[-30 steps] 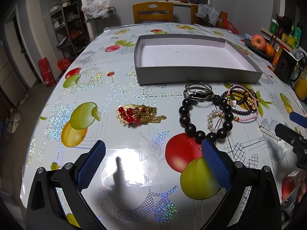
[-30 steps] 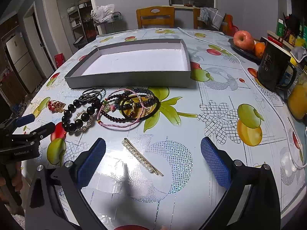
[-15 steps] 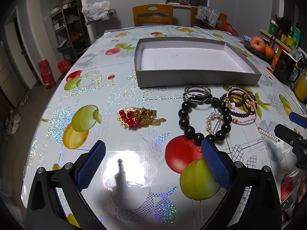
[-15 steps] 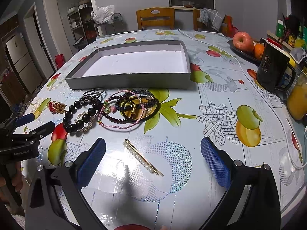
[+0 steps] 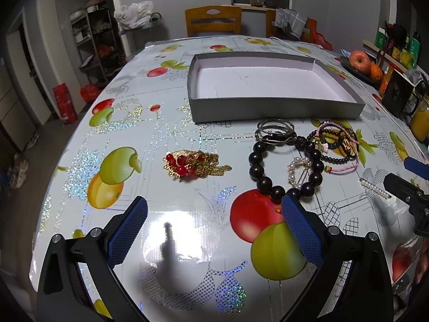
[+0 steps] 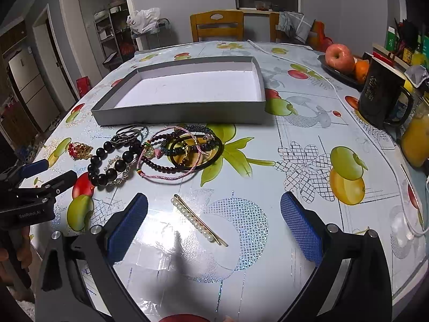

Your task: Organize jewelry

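Hardly any change from a second ago: same jewelry, same spots, only a slight drift of the left view. No piece lifted, so sorting not yet begun; grey tray (image 5: 268, 110) empty, well ahead of both tongs.

Left tongs (image 5: 213, 206): spread wide, released, gripping nothing, touching nothing, hovering over the table (image 5: 161, 134). Just ahead, between the blue pads, the gold chain with red beads (image 5: 193, 165). Close by the right pad's tip, the black bead bracelet (image 5: 257, 158).

Right tongs (image 6: 214, 201): likewise fully open and bare. Pearl hairpin (image 6: 198, 220) lying flat between the two pads, slanted, clear of both. Further ahead and a little left, the tangle of bracelets (image 6: 185, 150), short of the tray's near wall.

Probably lining up first picks: chain for the left, hairpin for the right.
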